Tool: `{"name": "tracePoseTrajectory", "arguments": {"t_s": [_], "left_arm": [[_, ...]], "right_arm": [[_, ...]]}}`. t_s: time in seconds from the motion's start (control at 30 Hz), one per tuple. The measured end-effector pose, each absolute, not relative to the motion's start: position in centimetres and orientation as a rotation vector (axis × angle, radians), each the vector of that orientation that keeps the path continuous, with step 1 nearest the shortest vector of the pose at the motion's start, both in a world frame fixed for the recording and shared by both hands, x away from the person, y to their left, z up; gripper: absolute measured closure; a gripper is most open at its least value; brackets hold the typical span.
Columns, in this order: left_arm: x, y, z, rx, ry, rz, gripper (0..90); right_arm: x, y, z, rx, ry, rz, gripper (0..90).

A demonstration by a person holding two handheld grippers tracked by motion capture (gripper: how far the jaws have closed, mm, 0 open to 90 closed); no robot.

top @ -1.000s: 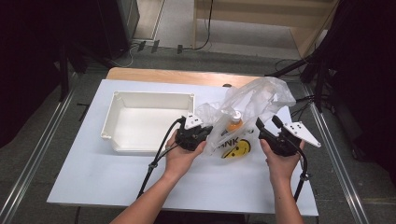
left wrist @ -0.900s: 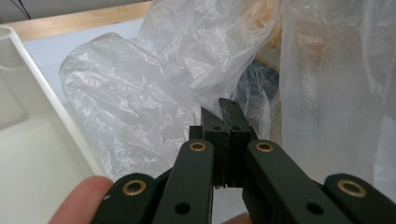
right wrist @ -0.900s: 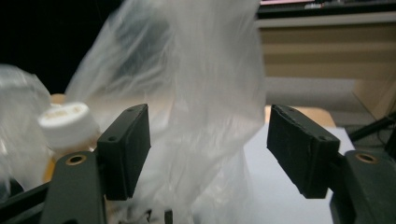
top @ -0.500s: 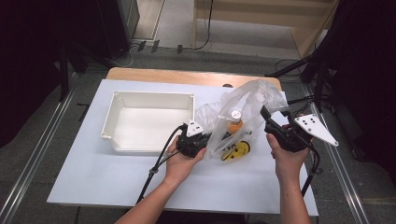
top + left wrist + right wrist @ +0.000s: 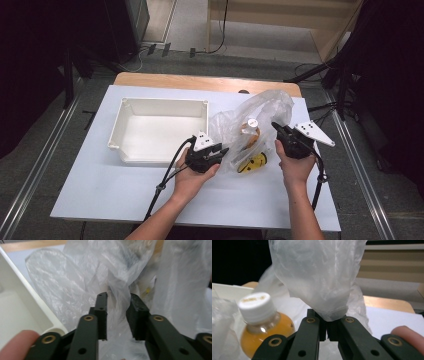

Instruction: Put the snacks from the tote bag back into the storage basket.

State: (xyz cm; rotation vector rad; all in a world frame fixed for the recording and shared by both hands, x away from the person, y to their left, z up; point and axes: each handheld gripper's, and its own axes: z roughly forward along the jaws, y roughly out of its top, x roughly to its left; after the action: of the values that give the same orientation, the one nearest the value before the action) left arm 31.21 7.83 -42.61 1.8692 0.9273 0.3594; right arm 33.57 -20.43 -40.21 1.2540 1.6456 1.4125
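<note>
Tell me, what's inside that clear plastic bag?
Inside the plastic bag stands a bottle of orange liquid with a white cap. Below it lies something yellow with a smiley face; crumpled film covers the rest of it.

Crinkled glossy clear plastic bag point(image 5: 260, 112); smooth matt white plastic tray point(image 5: 160, 131); wooden table edge point(image 5: 205, 81).

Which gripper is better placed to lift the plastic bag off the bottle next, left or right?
Probably the right gripper: its jaws have just closed and are clamped on the plastic bag beside the bottle. The left gripper's jaws have just opened and stand apart, with film loose between them.
</note>
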Motion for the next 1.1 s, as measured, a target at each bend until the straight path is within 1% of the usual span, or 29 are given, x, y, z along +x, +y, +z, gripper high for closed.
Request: {"name": "tracePoseTrajectory", "arguments": {"t_s": [0.03, 0.23, 0.3, 0.37, 0.4, 0.5, 0.6, 0.7, 0.8, 0.83, 0.87, 0.9, 0.97, 1.0, 1.03, 1.1], "left_arm": [[31.1, 7.9, -42.3, 1.857, 0.946, 0.373, 65.5], [30.9, 9.1, -40.4, 1.767, 0.949, 0.352, 45.8], [30.6, 9.3, -39.6, 1.734, 0.935, 0.336, 38.0], [30.4, 9.3, -38.9, 1.727, 0.909, 0.315, 28.3], [30.2, 9.2, -38.6, 1.729, 0.893, 0.309, 25.0], [29.6, 8.4, -37.8, 1.734, 0.848, 0.314, 12.0], [29.5, 7.5, -37.5, 1.751, 0.827, 0.344, 10.9], [30.3, 6.8, -38.0, 1.786, 0.859, 0.351, 11.0], [31.3, 6.6, -39.0, 1.815, 0.921, 0.356, 16.6], [31.6, 6.6, -39.4, 1.826, 0.938, 0.353, 23.7], [31.7, 6.5, -39.7, 1.836, 0.952, 0.358, 34.7], [32.0, 6.5, -40.2, 1.851, 0.979, 0.359, 48.1], [32.4, 6.4, -40.9, 1.886, 1.006, 0.344, 67.4], [32.5, 6.4, -41.3, 1.896, 1.011, 0.333, 75.2], [32.5, 6.4, -41.7, 1.906, 1.013, 0.328, 80.5], [32.5, 6.5, -42.4, 1.915, 1.028, 0.337, 87.7]], "right_arm": [[33.7, -20.4, -40.5, 1.268, 1.655, 1.407, 89.8], [34.4, -20.3, -42.2, 1.32, 1.689, 1.368, 89.9], [34.6, -20.3, -42.7, 1.344, 1.697, 1.357, 89.9], [34.8, -20.2, -43.0, 1.352, 1.709, 1.346, 89.9], [34.8, -20.1, -43.2, 1.356, 1.717, 1.34, 90.0], [35.0, -19.8, -43.5, 1.352, 1.735, 1.329, 89.9], [35.0, -19.4, -43.7, 1.35, 1.759, 1.317, 89.9], [35.0, -19.3, -44.1, 1.356, 1.773, 1.308, 89.8], [35.1, -19.2, -44.6, 1.372, 1.79, 1.299, 89.7], [35.2, -19.2, -44.8, 1.378, 1.801, 1.293, 89.7], [35.3, -19.3, -45.0, 1.388, 1.81, 1.29, 89.7], [35.3, -19.3, -45.1, 1.4, 1.815, 1.284, 89.6], [35.5, -19.4, -45.5, 1.424, 1.831, 1.272, 89.7], [35.6, -19.4, -45.7, 1.43, 1.839, 1.265, 89.7], [35.7, -19.4, -45.9, 1.439, 1.85, 1.257, 89.6], [35.8, -19.3, -46.2, 1.465, 1.874, 1.228, 89.6]]}}
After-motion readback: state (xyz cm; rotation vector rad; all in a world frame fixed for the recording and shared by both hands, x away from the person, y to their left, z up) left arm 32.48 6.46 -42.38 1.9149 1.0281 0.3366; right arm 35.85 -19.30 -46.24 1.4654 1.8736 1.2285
